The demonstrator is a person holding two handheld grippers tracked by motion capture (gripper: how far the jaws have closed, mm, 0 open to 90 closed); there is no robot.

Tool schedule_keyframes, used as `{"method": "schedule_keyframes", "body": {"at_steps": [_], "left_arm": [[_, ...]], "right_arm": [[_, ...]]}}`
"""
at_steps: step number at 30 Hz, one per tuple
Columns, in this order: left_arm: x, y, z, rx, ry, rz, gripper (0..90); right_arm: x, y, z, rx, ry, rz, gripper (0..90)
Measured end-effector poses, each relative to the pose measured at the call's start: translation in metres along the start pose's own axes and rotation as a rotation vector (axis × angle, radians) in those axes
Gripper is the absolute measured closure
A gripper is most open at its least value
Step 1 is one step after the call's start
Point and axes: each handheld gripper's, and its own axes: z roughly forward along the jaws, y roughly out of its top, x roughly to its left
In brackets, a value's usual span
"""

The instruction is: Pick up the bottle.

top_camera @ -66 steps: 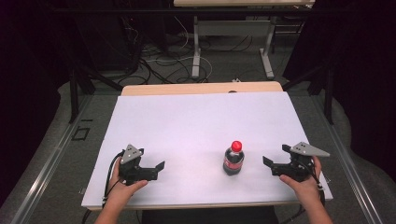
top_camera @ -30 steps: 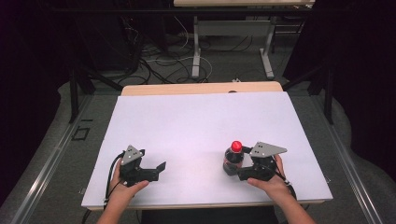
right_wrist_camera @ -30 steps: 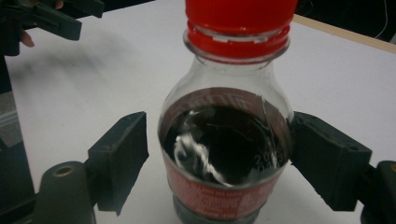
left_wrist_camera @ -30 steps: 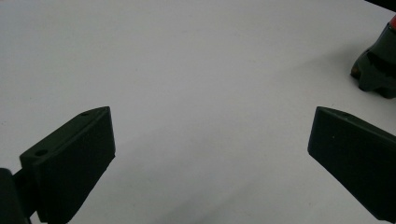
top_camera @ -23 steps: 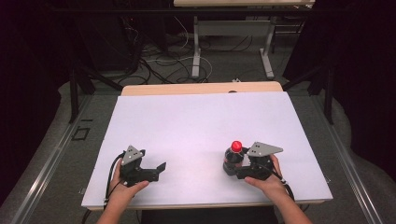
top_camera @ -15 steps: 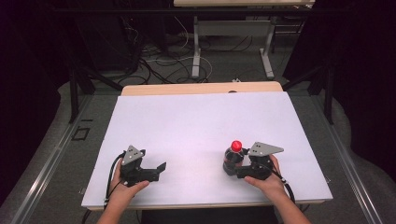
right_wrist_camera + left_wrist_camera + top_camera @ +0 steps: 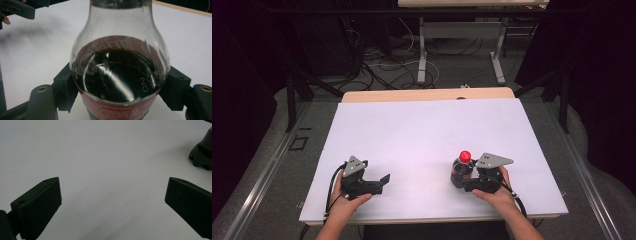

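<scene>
A small cola bottle (image 7: 461, 170) with a red cap stands upright on the white table top (image 7: 427, 135), near the front right. My right gripper (image 7: 460, 181) is shut on it: in the right gripper view both black pads press the bottle (image 7: 117, 67) at its red label, one on each side. The dark drink fills it to the shoulder. My left gripper (image 7: 383, 183) rests at the front left, held by a hand, jaws wide open with bare table between them (image 7: 112, 200). In the left gripper view the bottle's base (image 7: 202, 157) shows at the far right edge.
The table's wooden back edge (image 7: 427, 94) borders a dark floor with cables and desk legs (image 7: 422, 50). A metal rail (image 7: 262, 170) runs along the left side. The other hand's gripper (image 7: 17, 8) appears at the top left of the right gripper view.
My right gripper came in from the right edge to the bottle and closed on its body. In the last half second nothing moved. The left gripper stayed put.
</scene>
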Motion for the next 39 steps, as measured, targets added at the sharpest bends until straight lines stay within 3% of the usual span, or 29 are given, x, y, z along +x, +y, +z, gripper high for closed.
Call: {"method": "schedule_keyframes", "body": {"at_steps": [5, 10, 15, 19, 21, 23, 26, 29, 30, 32, 35, 39], "left_arm": [[0.0, 0.0, 0.0, -0.004, 0.002, 0.001, 0.9], [0.0, 0.0, 0.0, -0.002, 0.0, 0.002, 0.9], [0.0, 0.0, 0.0, 0.0, -0.001, -0.001, 0.9], [-0.001, 0.001, 0.0, -0.005, -0.001, -0.004, 0.9], [-0.001, 0.001, -0.001, -0.004, -0.003, 0.004, 0.9], [-0.002, 0.002, -0.001, -0.009, -0.002, 0.004, 0.9], [-0.002, 0.003, -0.003, -0.018, 0.002, 0.002, 0.9], [-0.002, 0.005, -0.004, -0.018, 0.0, 0.006, 0.9], [-0.003, 0.005, -0.004, -0.018, -0.003, 0.001, 1.2], [-0.005, 0.009, -0.006, -0.022, -0.005, 0.009, 1.6], [-0.013, 0.019, -0.013, -0.037, -0.036, 0.037, 3.4], [-0.026, 0.033, -0.021, -0.053, -0.09, 0.069, 6.3]], "right_arm": [[0.002, 0.0, 0.002, 0.045, -0.018, -0.039, 26.9], [0.004, -0.001, 0.003, 0.034, -0.039, -0.033, 27.3], [0.003, 0.0, 0.005, 0.042, -0.026, -0.022, 27.7], [0.005, 0.002, 0.005, 0.044, -0.047, -0.04, 28.4], [0.006, 0.004, 0.005, 0.072, -0.044, -0.038, 28.6], [0.007, 0.004, 0.006, 0.056, -0.05, -0.045, 28.7], [0.011, 0.005, 0.005, 0.046, -0.002, -0.018, 28.7], [0.016, 0.008, 0.004, 0.036, 0.028, -0.03, 28.8], [0.025, 0.013, 0.004, 0.022, 0.044, -0.044, 28.8], [0.033, 0.019, 0.004, 0.047, 0.073, -0.054, 28.8], [0.043, 0.025, 0.008, 0.047, 0.08, -0.078, 28.8], [0.054, 0.03, 0.011, 0.049, 0.141, -0.08, 28.9]]}}
